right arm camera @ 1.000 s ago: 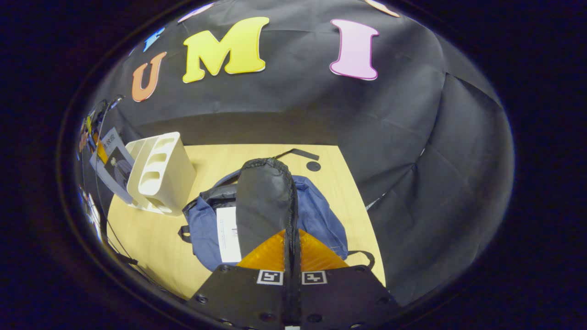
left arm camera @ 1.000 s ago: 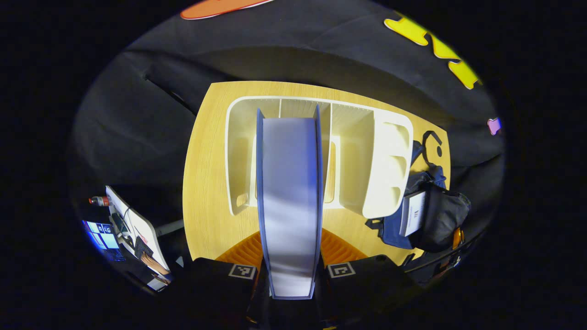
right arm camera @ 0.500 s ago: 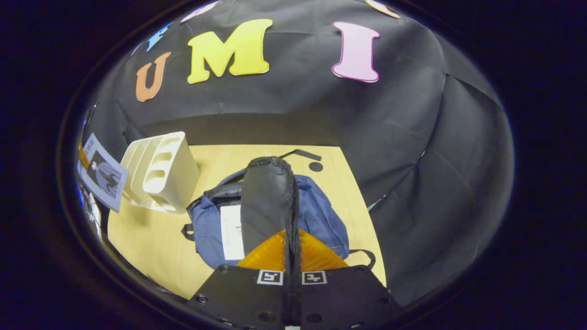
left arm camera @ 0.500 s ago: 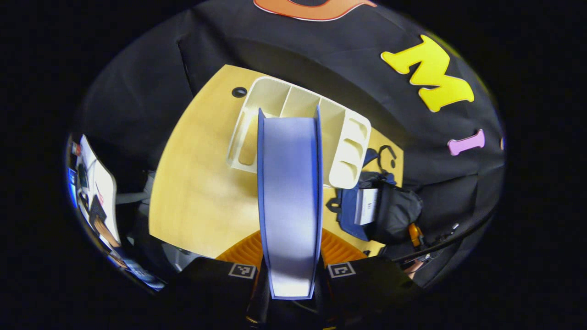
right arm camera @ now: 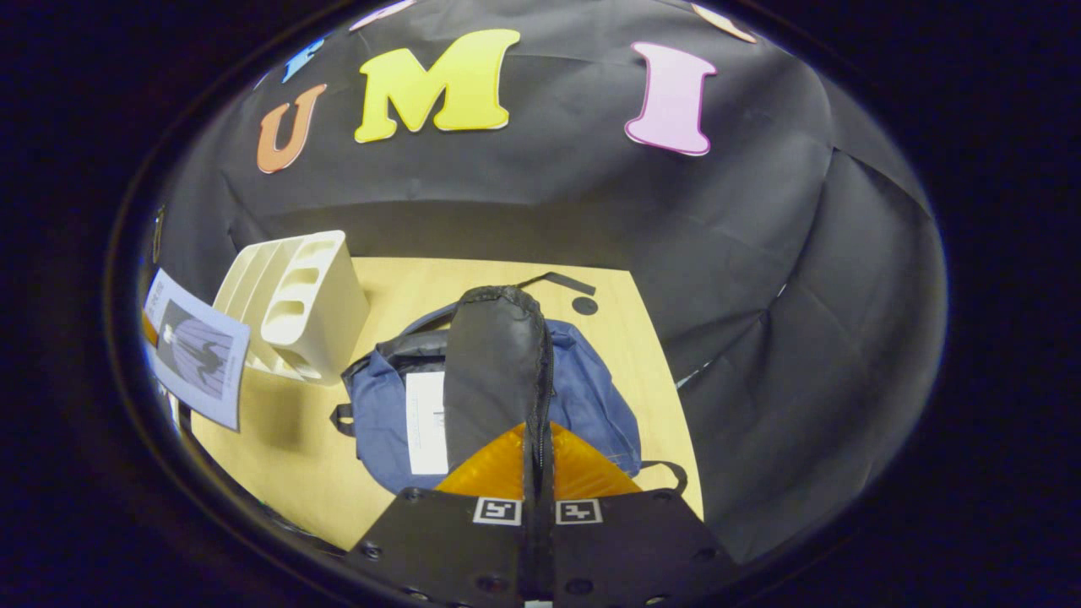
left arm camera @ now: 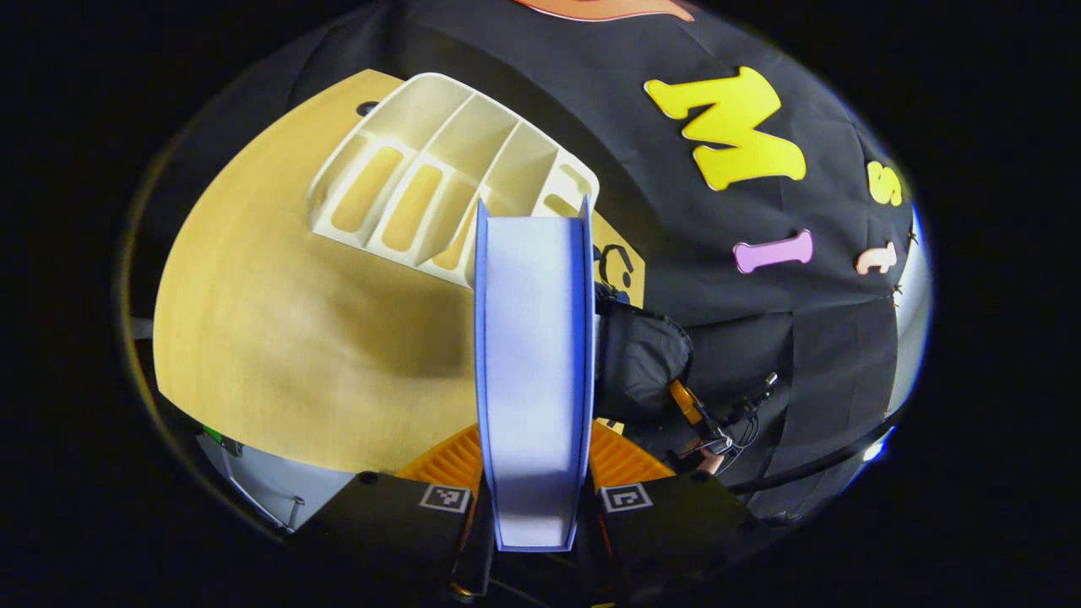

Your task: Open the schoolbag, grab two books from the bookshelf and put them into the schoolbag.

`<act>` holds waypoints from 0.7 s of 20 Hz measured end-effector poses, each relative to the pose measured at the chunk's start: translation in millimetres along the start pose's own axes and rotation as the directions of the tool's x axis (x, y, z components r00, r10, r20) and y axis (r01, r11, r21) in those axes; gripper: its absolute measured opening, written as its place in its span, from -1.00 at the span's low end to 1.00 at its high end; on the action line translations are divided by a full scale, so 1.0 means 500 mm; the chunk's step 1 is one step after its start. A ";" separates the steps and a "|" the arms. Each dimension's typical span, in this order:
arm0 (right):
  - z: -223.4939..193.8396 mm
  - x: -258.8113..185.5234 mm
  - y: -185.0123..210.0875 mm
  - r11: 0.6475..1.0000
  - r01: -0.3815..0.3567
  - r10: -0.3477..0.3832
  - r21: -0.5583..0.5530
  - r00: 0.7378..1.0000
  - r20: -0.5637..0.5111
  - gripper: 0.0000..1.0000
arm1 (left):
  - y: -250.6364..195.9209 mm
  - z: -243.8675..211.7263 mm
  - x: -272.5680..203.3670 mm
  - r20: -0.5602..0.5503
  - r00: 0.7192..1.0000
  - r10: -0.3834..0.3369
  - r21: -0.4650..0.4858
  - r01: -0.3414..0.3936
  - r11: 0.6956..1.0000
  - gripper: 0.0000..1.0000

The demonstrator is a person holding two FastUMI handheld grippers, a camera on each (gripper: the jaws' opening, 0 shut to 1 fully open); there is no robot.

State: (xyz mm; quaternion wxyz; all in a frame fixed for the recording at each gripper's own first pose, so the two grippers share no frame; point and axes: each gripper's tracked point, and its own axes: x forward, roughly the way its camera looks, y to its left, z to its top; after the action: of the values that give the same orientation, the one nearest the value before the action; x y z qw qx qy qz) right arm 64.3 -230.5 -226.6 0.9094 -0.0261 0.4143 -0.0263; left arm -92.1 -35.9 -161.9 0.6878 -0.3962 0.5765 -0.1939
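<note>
On the desk point(right arm camera: 279, 456), right of the bookshelf point(right arm camera: 296, 304), lies the schoolbag point(right arm camera: 591, 397); our right tool point(right arm camera: 538, 473) is clamped on its flap point(right arm camera: 494, 371). Our left tool point(left arm camera: 532, 498), clamped on the second book point(left arm camera: 532, 371), must carry it right, edge first.

Wooden table point(right arm camera: 473, 279) (round hole near edge)

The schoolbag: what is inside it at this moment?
One white book lies in the open schoolbag. The right tool holds the black flap up, and this flap covers the middle of the opening, so the rest inside cannot be seen.
</note>
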 end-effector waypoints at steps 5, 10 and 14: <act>0.009 -0.012 -0.004 0.999 -0.011 0.011 0.032 1.000 -0.002 -1.00 | -0.069 -0.061 0.165 0.013 0.983 -0.185 0.032 0.184 0.982 -0.06; 0.010 -0.014 -0.003 0.999 -0.017 0.017 0.036 1.000 -0.002 -1.00 | -0.096 -0.071 0.325 0.005 0.981 -0.194 0.043 0.193 0.980 -0.16; 0.009 -0.016 -0.003 0.999 -0.029 0.029 0.043 1.000 -0.007 -1.00 | -0.111 -0.051 0.421 0.017 0.981 -0.194 0.052 0.193 0.980 -0.16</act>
State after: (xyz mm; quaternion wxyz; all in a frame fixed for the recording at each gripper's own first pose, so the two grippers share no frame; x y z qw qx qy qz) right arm 62.5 -231.4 -217.5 0.9084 -0.0004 0.4176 -0.0223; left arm -51.1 -230.4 -254.6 0.6816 -0.4353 0.5226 -0.2698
